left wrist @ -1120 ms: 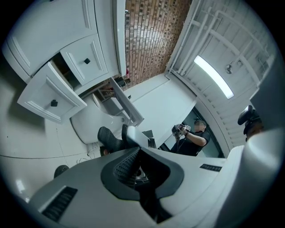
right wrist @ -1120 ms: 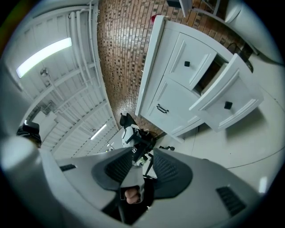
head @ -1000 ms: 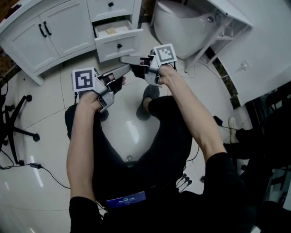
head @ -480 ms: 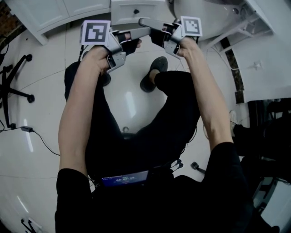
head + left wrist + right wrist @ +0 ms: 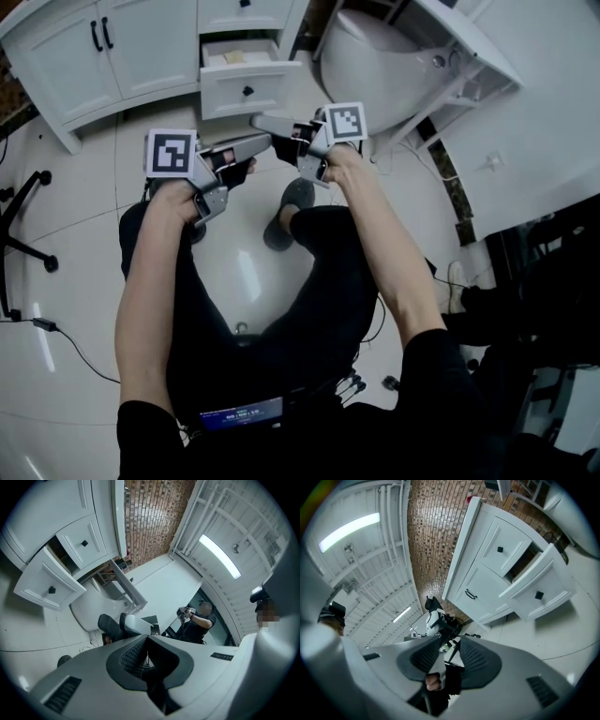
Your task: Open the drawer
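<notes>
Found the lower drawer already pulled out of the white vanity cabinet, its knob free of any grip. Saw the left claw pressed shut on nothing and the right claw barely ajar, also empty, both near the drawer front without touching. Judged the pull as good as done: best to hold clear and not nudge it back. Noted a glossy tiled floor, a toilet to the right, a chair base at left.
</notes>
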Motion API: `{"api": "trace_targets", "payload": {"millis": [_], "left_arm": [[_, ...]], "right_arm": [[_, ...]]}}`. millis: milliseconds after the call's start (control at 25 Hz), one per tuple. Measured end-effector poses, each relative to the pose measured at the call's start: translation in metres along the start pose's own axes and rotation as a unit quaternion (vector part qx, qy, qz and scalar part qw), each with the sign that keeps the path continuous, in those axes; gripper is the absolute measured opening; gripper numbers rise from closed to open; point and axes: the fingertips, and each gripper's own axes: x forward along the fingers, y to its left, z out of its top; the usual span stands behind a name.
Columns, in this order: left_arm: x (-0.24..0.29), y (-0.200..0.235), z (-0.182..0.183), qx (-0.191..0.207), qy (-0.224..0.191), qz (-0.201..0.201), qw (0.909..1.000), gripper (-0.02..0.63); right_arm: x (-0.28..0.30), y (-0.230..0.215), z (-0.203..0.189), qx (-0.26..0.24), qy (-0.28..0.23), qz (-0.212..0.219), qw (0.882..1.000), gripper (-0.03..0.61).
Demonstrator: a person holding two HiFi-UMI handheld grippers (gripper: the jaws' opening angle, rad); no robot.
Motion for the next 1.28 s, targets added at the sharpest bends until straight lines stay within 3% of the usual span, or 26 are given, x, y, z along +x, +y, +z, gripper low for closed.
{"api": "trace_targets", "payload": {"millis": [520, 1120, 1280], "left_arm": [[-0.003, 0.012, 0.001, 0.023, 0.017, 0.035, 0.9990, -0.009], [-0.005, 0.012, -0.002, -0.010, 0.004, 0.034, 0.9994, -0.009], [-0.007, 0.007, -0.001, 0.004, 0.007, 0.039, 0.9992, -0.009]], "right_arm": [[-0.006, -0.008, -0.003, 0.005, -0.002, -0.024, 1.000, 0.144], [-0.006, -0.006, -0.008, 0.014, -0.005, -0.029, 0.999, 0.144], [-0.005, -0.006, -0.010, 0.014, -0.006, -0.027, 1.000, 0.144]]}}
